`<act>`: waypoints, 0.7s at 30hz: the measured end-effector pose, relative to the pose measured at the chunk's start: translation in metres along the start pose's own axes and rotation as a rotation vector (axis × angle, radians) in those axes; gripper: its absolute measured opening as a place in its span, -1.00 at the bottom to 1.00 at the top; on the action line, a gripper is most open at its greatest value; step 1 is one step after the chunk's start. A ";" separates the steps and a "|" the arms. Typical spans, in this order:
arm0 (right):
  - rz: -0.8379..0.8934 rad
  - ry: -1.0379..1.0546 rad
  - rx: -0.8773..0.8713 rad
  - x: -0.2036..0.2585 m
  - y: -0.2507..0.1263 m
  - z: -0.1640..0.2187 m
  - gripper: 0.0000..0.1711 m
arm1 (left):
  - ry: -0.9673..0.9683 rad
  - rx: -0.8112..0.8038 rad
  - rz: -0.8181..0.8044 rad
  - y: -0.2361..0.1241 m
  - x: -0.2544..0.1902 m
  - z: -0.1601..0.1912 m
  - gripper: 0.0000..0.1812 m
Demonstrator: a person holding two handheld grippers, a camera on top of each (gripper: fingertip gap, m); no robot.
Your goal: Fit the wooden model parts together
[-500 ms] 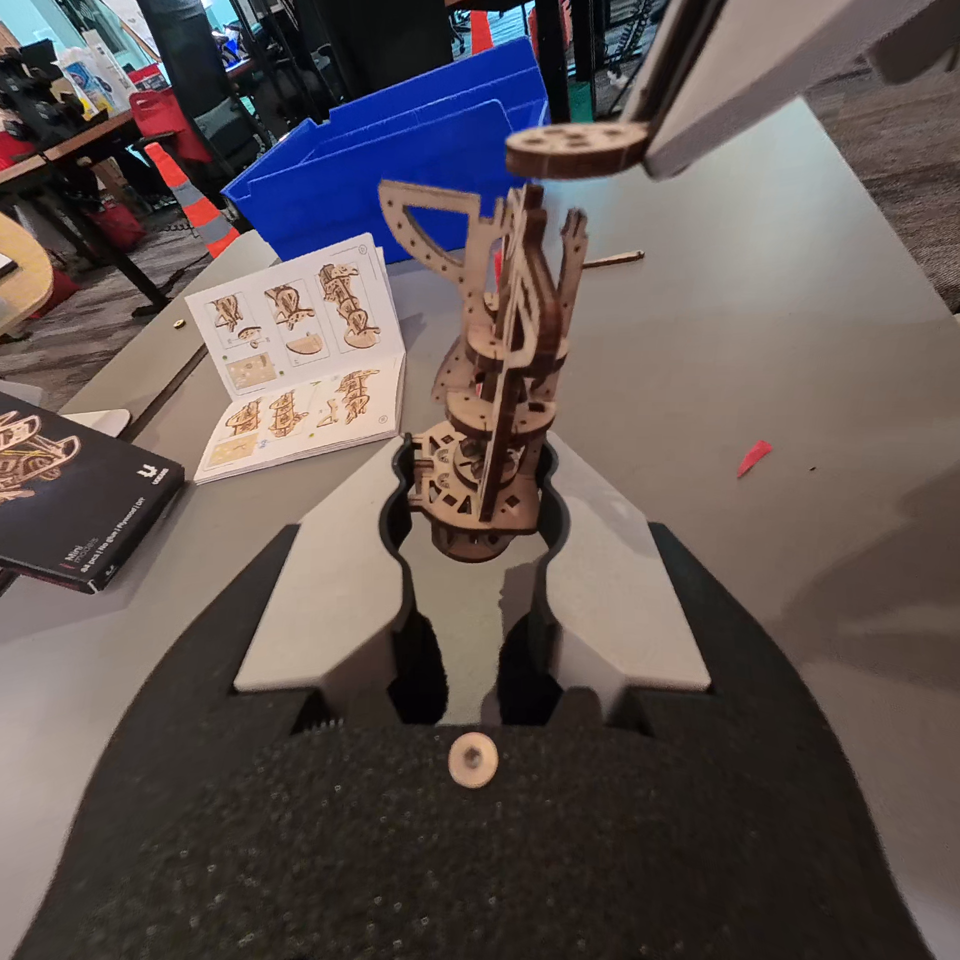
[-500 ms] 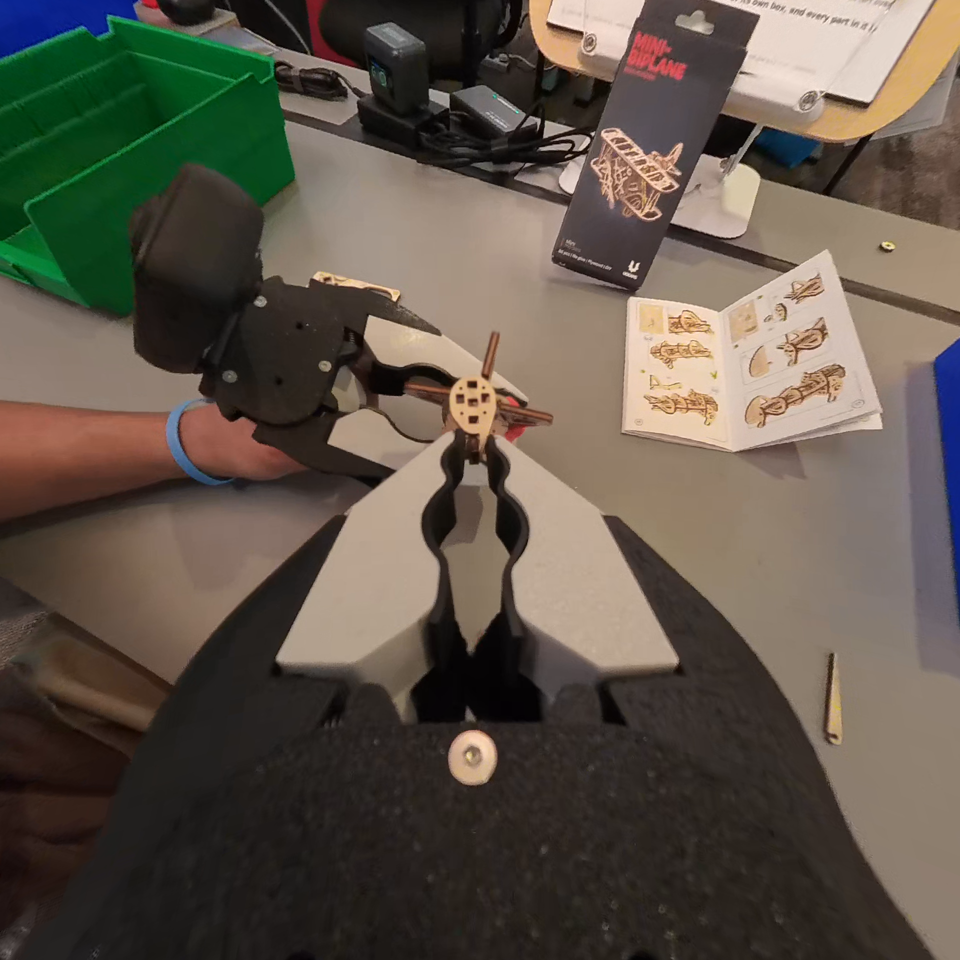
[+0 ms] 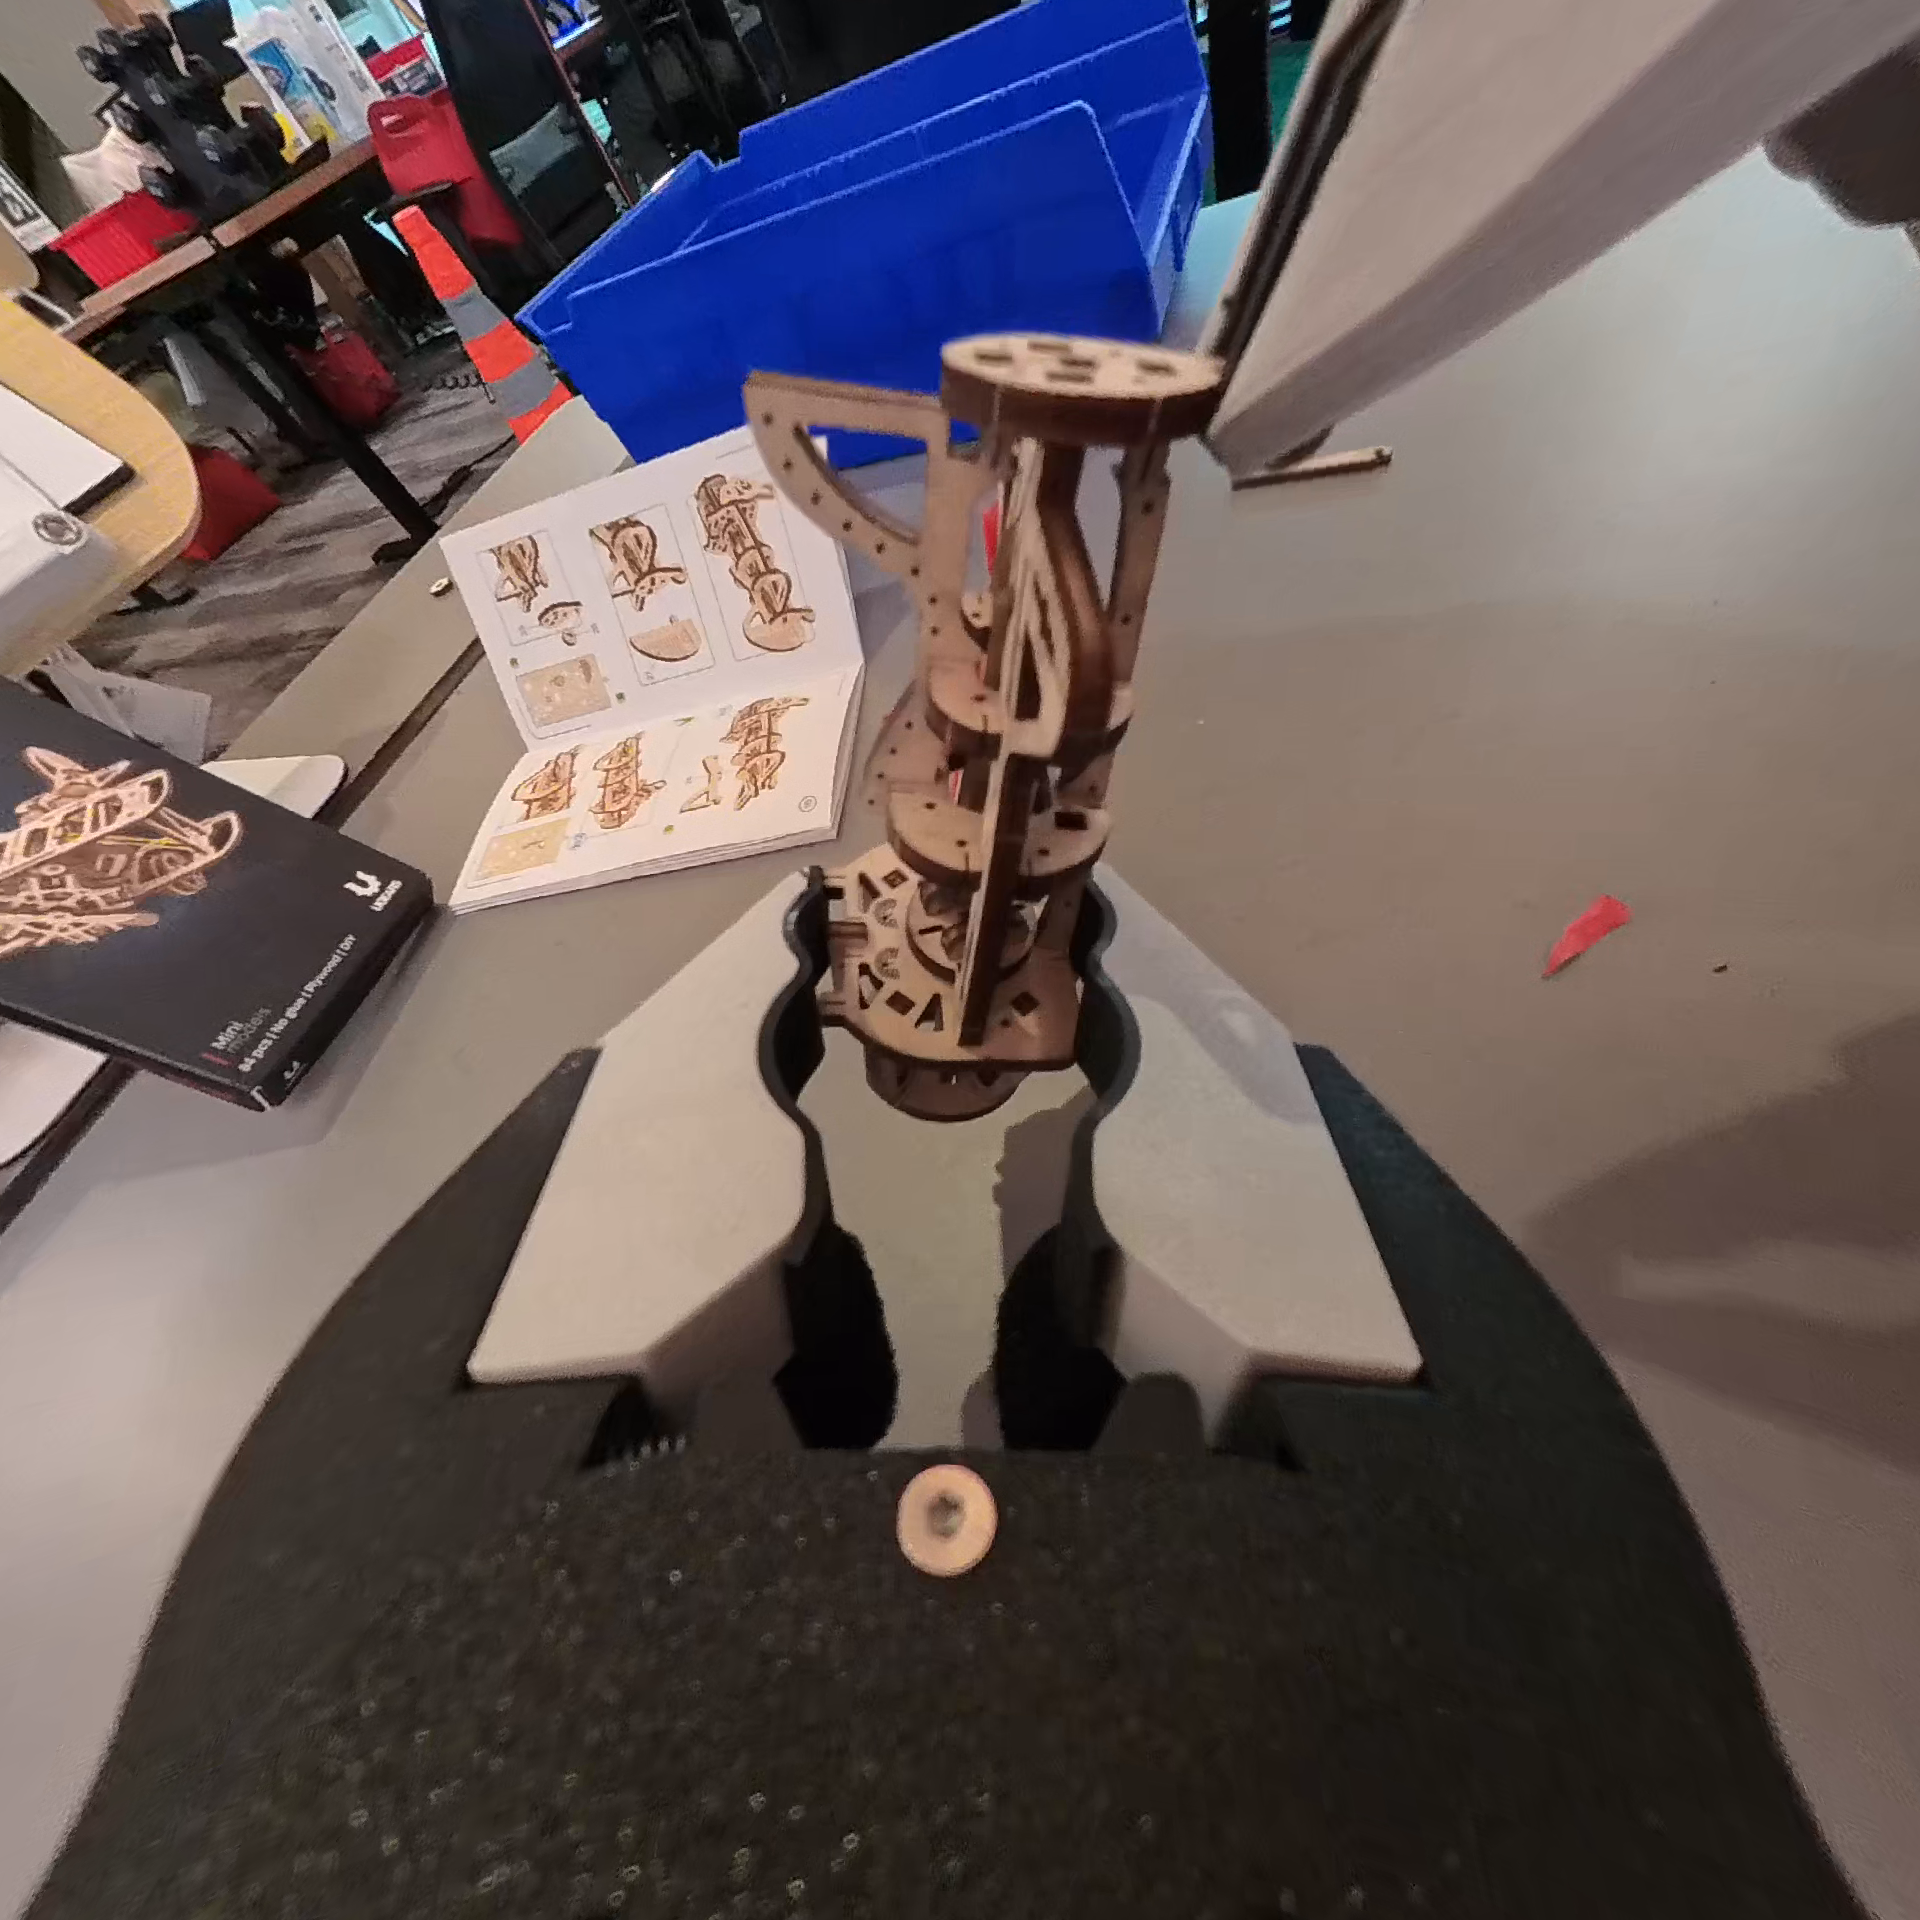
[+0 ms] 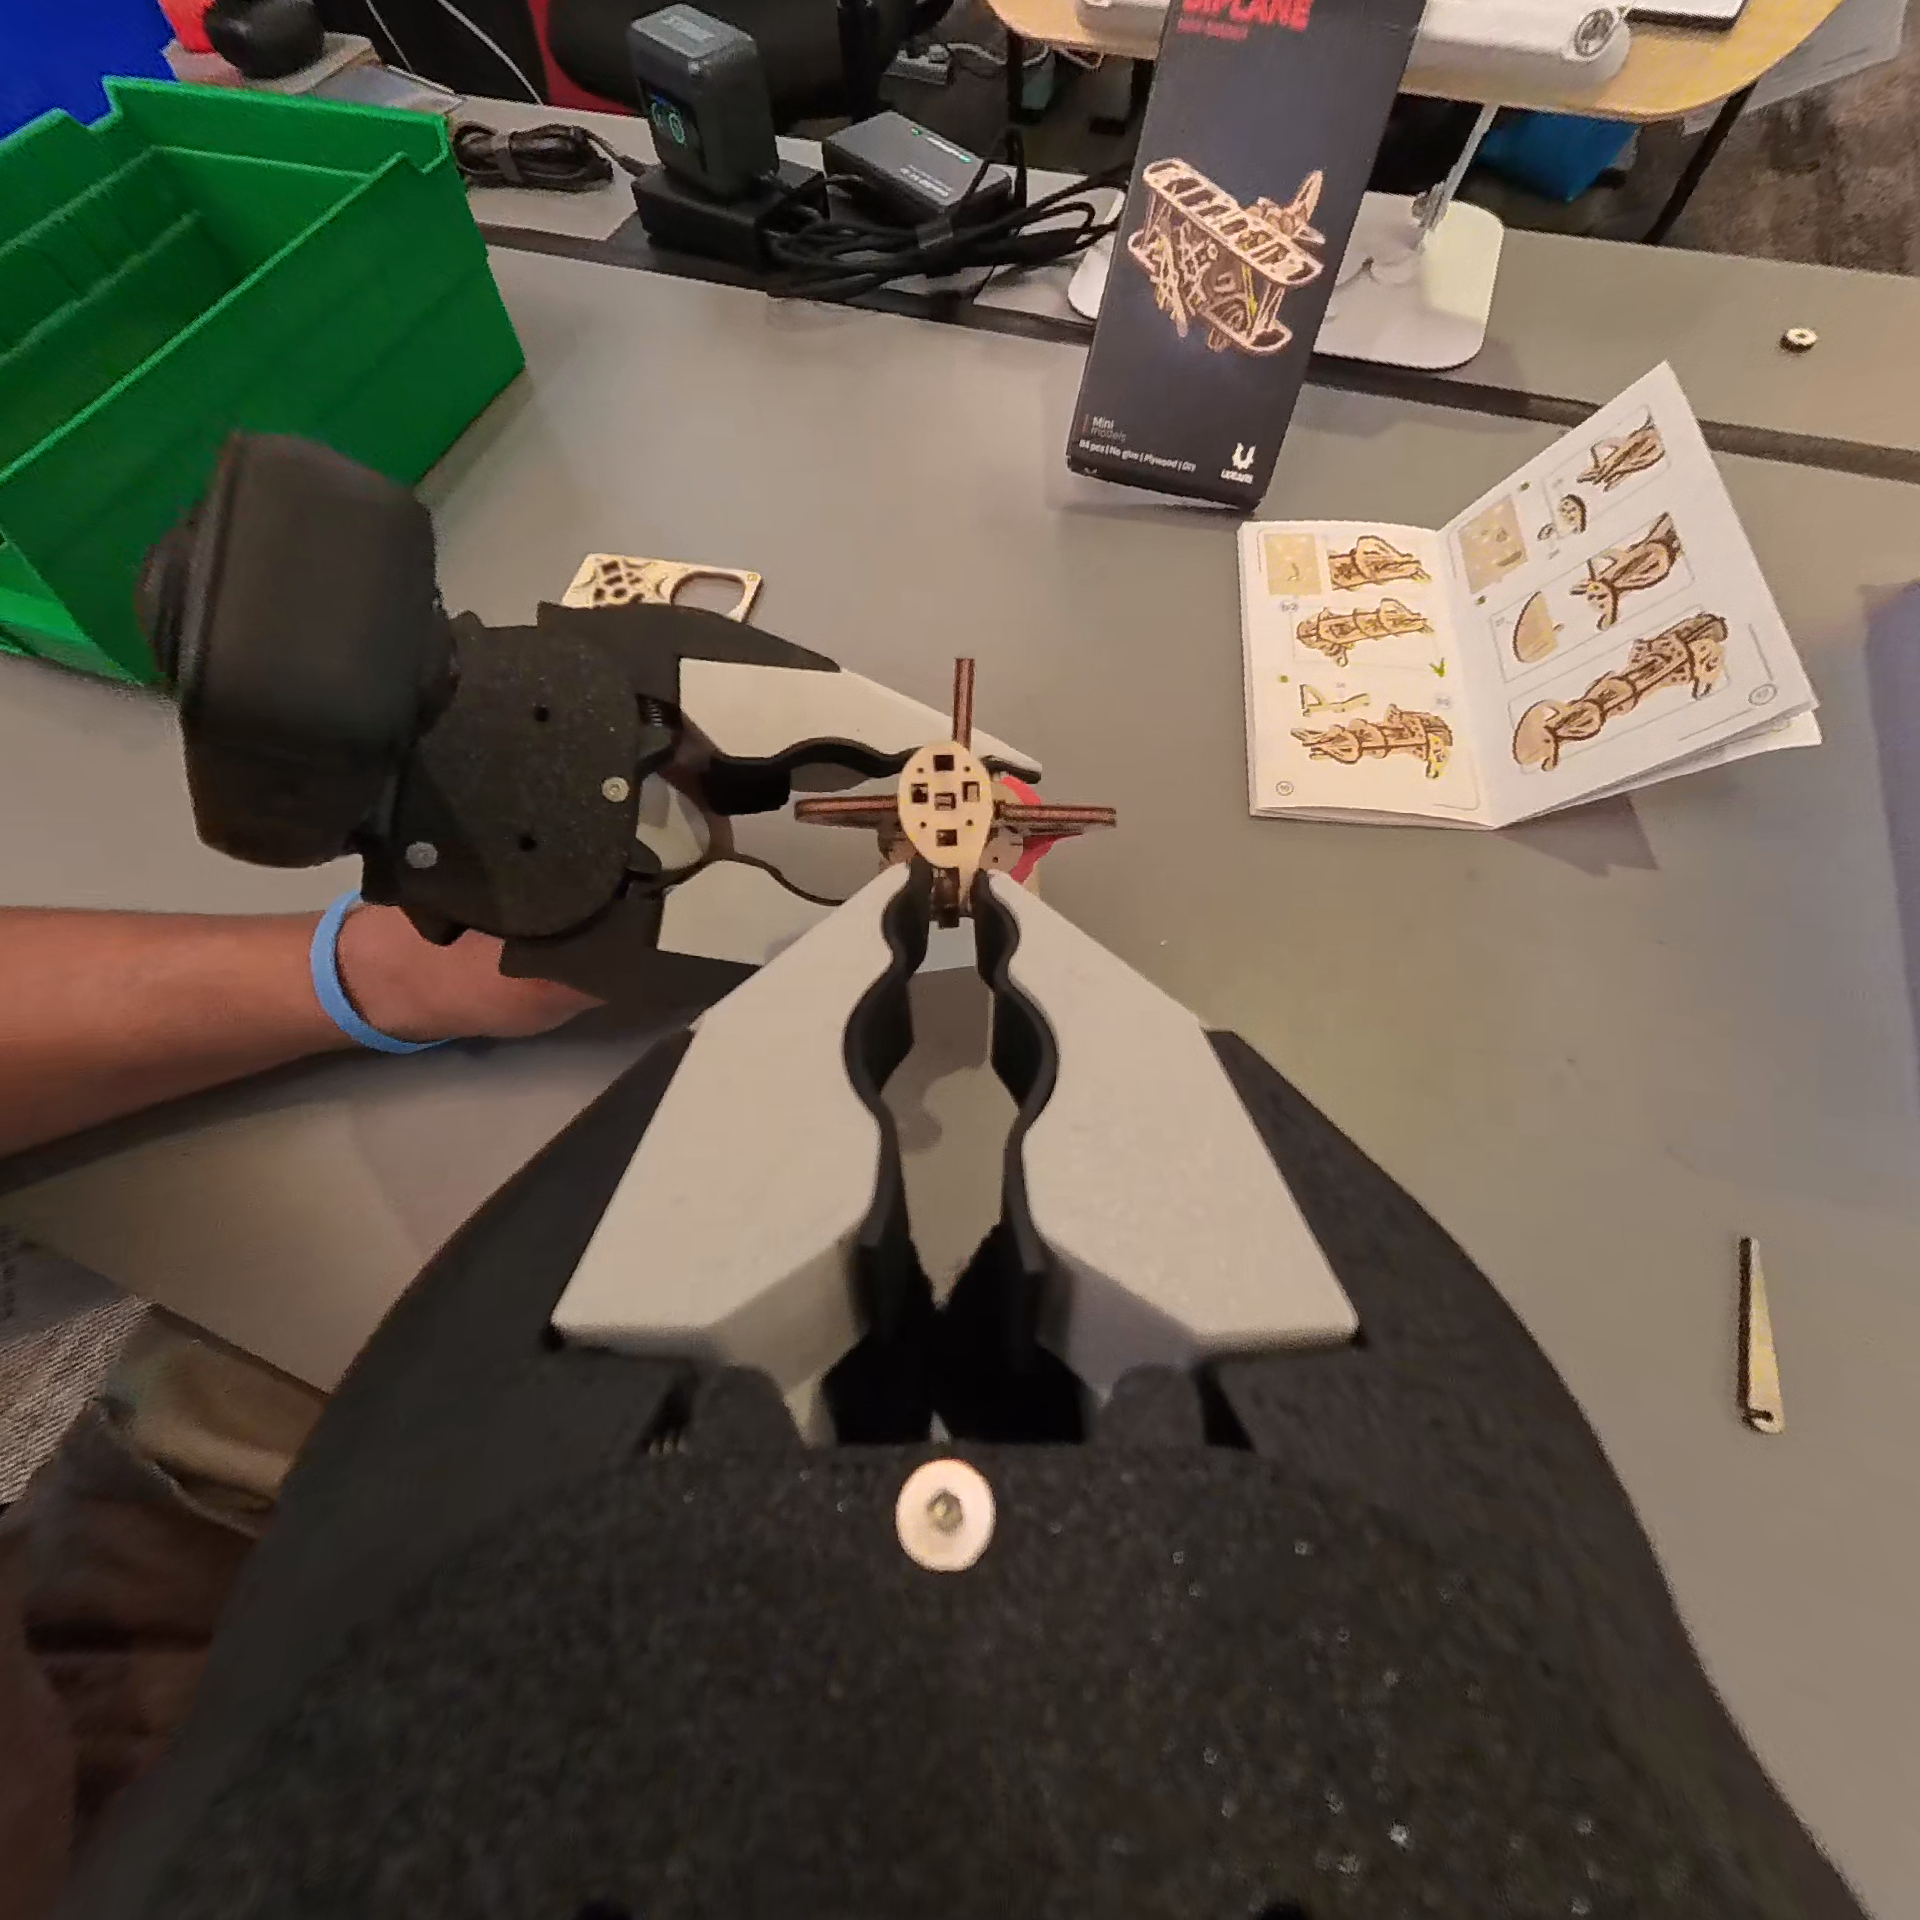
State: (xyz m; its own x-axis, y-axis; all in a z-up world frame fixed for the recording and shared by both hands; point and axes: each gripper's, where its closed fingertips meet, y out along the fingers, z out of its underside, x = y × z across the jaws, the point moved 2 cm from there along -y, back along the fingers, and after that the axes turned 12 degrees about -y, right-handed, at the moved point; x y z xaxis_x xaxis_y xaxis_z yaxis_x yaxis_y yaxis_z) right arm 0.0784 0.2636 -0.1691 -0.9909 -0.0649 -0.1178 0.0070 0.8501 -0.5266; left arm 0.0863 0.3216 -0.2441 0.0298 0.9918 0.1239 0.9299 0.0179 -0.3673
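Note:
My left gripper (image 3: 951, 935) is shut on the lower end of the wooden fuselage frame (image 3: 1023, 675) and holds it upright above the grey table (image 3: 1507, 727). My right gripper (image 4: 943, 883) is shut on a small oval wooden disc (image 4: 943, 805) with square holes. The disc (image 3: 1081, 390) sits against the top end of the frame. The right gripper (image 3: 1236, 416) comes in from the upper right of the left wrist view. In the right wrist view the left gripper (image 4: 1013, 821) comes in from the left, held by a hand with a blue wristband (image 4: 338, 977).
An open instruction booklet (image 3: 665, 675) (image 4: 1517, 665), a black model box (image 3: 177, 883) (image 4: 1236, 239) and a blue bin (image 3: 914, 239) are on the table. A green bin (image 4: 208, 312), a wooden parts sheet (image 4: 665, 592), a wooden stick (image 4: 1756, 1340) and a red scrap (image 3: 1590, 930) lie nearby. Left tips to right tips: about 9 centimetres. My left gripper's tips are some 11 centimetres from the red scrap (image 3: 1590, 930).
The right gripper has brought the oval disc down from above the frame onto its top end. The left gripper still holds the frame upright.

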 end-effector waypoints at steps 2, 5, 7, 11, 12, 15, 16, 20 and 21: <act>0.005 0.009 0.008 -0.002 0.000 0.001 -0.92 | -0.020 0.004 -0.003 0.001 -0.002 0.000 -0.52; 0.007 0.018 0.020 -0.004 0.000 0.003 -0.92 | -0.044 0.017 0.002 0.003 -0.005 0.001 -0.52; 0.015 0.014 0.032 -0.006 0.000 0.004 -0.92 | -0.048 0.020 0.004 0.003 -0.005 0.001 -0.52; 0.023 0.003 0.058 -0.007 -0.001 0.006 -0.92 | -0.065 0.021 0.014 0.004 -0.006 0.001 -0.52; 0.022 0.003 0.066 -0.007 0.000 0.007 -0.92 | -0.063 0.021 0.014 0.004 -0.006 0.001 -0.52; 0.017 0.010 0.062 -0.007 0.000 0.006 -0.92 | -0.067 0.017 0.005 0.004 -0.005 0.000 -0.52; 0.015 0.009 0.062 -0.007 0.000 0.005 -0.92 | -0.067 0.018 0.006 0.004 -0.006 0.000 -0.52; 0.028 -0.016 0.084 -0.008 0.001 0.006 -0.91 | -0.070 0.025 0.005 0.005 -0.006 0.001 -0.52; 0.024 -0.016 0.086 -0.008 0.002 0.006 -0.91 | -0.071 0.026 0.005 0.005 -0.006 0.001 -0.52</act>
State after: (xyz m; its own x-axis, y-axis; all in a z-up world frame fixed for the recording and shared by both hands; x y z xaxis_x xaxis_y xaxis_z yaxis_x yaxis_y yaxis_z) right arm 0.0870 0.2629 -0.1740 -0.9880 -0.0541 -0.1444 0.0428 0.8036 -0.5936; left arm 0.0903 0.3163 -0.2478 0.0074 0.9984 0.0567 0.9201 0.0155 -0.3915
